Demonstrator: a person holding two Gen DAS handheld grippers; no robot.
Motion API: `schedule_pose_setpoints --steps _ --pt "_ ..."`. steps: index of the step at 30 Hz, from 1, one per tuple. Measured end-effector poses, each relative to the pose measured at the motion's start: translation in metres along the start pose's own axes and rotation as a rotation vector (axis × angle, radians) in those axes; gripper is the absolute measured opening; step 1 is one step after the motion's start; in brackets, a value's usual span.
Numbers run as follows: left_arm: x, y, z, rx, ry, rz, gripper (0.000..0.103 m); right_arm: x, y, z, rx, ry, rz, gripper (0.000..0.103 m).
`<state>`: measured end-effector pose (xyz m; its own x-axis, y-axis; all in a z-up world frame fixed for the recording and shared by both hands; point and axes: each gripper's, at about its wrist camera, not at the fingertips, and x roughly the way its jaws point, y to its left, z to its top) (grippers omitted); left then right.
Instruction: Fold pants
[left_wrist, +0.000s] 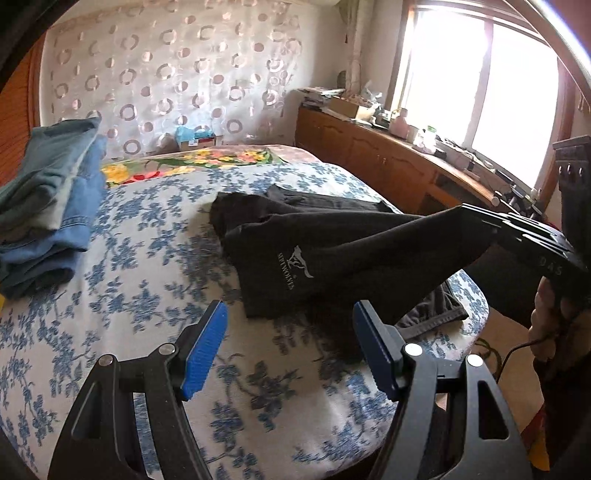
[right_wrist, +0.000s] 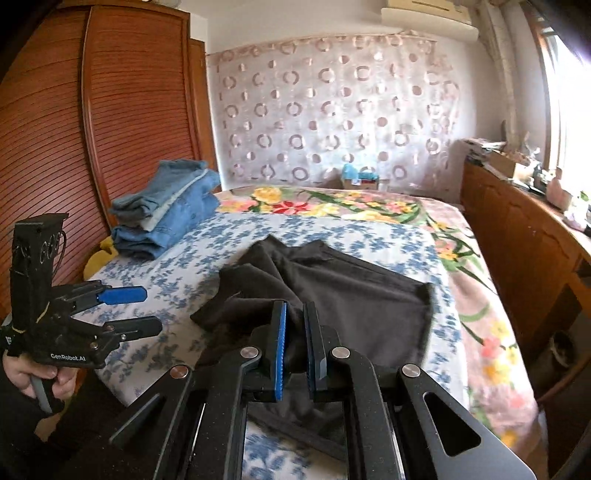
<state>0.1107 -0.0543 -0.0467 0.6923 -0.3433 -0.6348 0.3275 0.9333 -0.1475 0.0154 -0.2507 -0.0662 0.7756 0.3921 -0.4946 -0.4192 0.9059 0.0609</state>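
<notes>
Soft, limp pants (right_wrist: 332, 291) are pinched by the right gripper (right_wrist: 294, 347); the empty, wide-jawed left gripper (left_wrist: 288, 347) is best applied at the 12 o'clock hem.

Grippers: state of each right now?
Left gripper: open, empty, over the bed.
Right gripper: closed on the black pants, lifting a fold.
</notes>
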Motion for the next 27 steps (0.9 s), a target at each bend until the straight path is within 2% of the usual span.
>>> schedule_pose_setpoints --steps 19,27 --pt "0.037 -0.036 -0.003 0.058 0.066 -0.011 0.071 -0.007 -0.031 -0.042 0.09 0.093 -0.064 0.009" --pt "0.046 -0.034 -0.008 0.051 0.085 -0.008 0.071 0.001 -0.039 -0.044 0.132 0.14 -0.043 0.009"
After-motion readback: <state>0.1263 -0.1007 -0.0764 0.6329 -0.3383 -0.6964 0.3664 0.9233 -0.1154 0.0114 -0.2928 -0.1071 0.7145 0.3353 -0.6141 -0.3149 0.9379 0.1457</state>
